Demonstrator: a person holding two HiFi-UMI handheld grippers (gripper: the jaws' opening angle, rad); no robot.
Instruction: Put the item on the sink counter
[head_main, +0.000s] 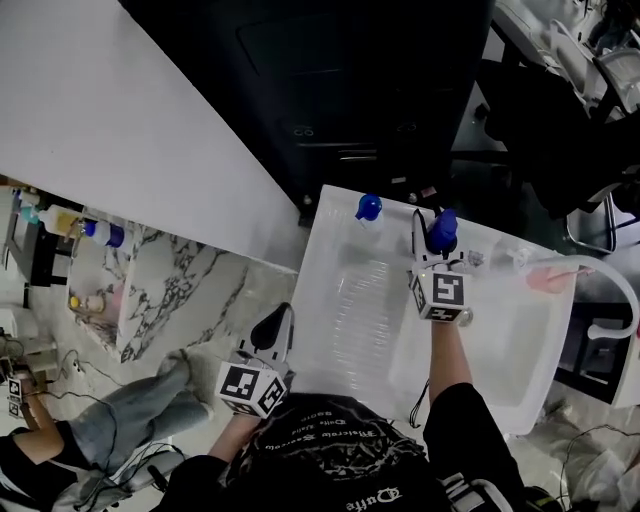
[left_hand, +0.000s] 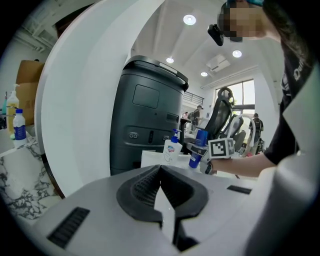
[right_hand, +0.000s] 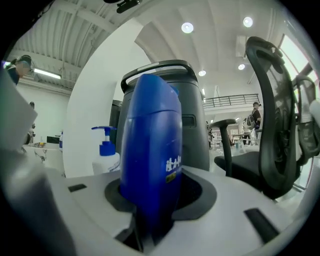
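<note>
A tall blue bottle stands upright between the jaws of my right gripper, which is shut on its lower body at the far edge of the white sink counter. In the right gripper view the blue bottle fills the middle, clamped in that gripper. A white pump bottle with a blue head stands on the counter a little to the left, apart from it. My left gripper hangs shut and empty off the sink's near left side. In its own view the left gripper faces both bottles.
A ribbed sink basin lies below the right gripper. A dark grey bin stands right behind the counter, a white curved wall to its left. A black office chair is on the right, a marble surface on the left.
</note>
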